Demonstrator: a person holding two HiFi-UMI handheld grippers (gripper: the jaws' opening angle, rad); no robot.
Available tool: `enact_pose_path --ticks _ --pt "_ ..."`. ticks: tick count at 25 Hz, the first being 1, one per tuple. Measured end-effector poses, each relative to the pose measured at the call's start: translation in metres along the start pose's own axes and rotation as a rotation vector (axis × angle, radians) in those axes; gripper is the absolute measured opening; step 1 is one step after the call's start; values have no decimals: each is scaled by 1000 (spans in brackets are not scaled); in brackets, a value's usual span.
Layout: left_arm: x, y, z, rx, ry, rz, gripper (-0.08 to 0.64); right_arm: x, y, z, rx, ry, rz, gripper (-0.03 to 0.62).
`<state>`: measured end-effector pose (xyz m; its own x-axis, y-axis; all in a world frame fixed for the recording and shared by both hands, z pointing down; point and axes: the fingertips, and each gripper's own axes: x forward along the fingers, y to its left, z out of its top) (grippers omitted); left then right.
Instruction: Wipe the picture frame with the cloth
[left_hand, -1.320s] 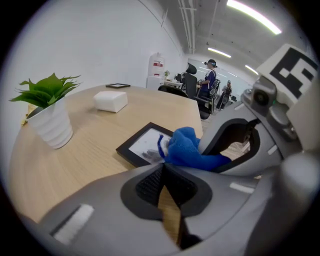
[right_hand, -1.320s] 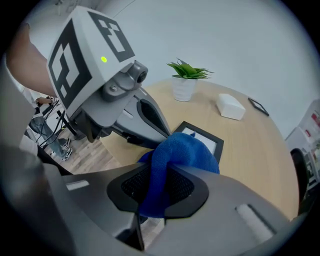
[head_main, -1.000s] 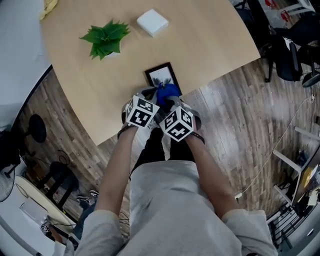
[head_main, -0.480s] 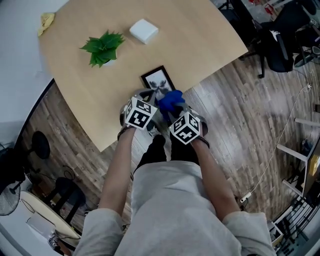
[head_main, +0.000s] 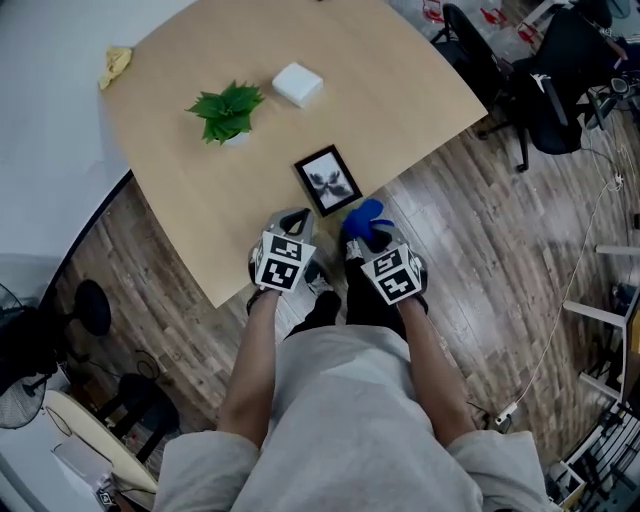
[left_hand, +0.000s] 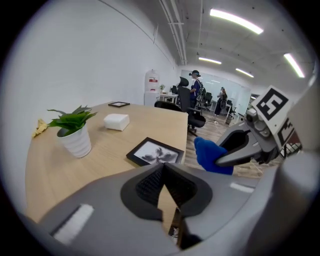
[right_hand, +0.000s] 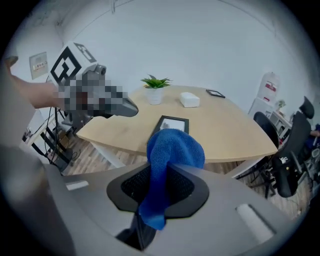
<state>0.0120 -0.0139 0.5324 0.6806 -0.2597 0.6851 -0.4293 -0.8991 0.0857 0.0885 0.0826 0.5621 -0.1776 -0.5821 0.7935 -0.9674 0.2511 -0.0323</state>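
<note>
Now gripping the cloth (right_hand: 172, 147) in the right claw (head_main: 358, 238), with the left claw (left_hand: 162, 169) closed empty and the picture frame (head_main: 328, 181) just ahead on the table (head_main: 400, 90).

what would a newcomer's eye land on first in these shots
The bright blue cloth stands out first, pinched in the right tongs by the near edge of the table. Just beyond it, the black picture frame lies flat on the tabletop, with neither tongs touching it. Farther back stands a green potted plant beside a white box.
</note>
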Motion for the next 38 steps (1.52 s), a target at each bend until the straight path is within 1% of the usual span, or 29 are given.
enact_pose_path --ticks 3,7,10,14,17,20,24,27,31,38 --pt "-19 -8 -2 -43 -38 12 52 -14 -1 7 63 -59 -16 71" --pt "-39 -5 -15 -58 -80 39 52 -30 -5 8 170 -143 -63 71" --pt "-50 3 -13 -82 -115 58 52 -41 -15 16 230 -213 -109 71" --pt "-53 -1 -11 -136 -143 47 52 -51 -24 23 287 -271 -138 71" --pt "-53 -3 -15 -163 -142 46 52 -50 -24 23 302 -280 -123 71" --pt "-54 0 -12 -162 -142 58 52 -48 -26 26 305 -277 -113 71" --pt "-56 4 -12 -178 -150 69 52 -46 -26 30 294 -280 -106 71" --pt "-55 3 -15 -170 -139 68 52 -47 -28 34 297 -291 -107 71" --pt "-55 4 -11 -171 -144 66 52 -48 -27 39 290 -300 -106 71" --pt "-53 3 -9 -166 -147 62 52 -49 -29 37 293 -303 -111 71"
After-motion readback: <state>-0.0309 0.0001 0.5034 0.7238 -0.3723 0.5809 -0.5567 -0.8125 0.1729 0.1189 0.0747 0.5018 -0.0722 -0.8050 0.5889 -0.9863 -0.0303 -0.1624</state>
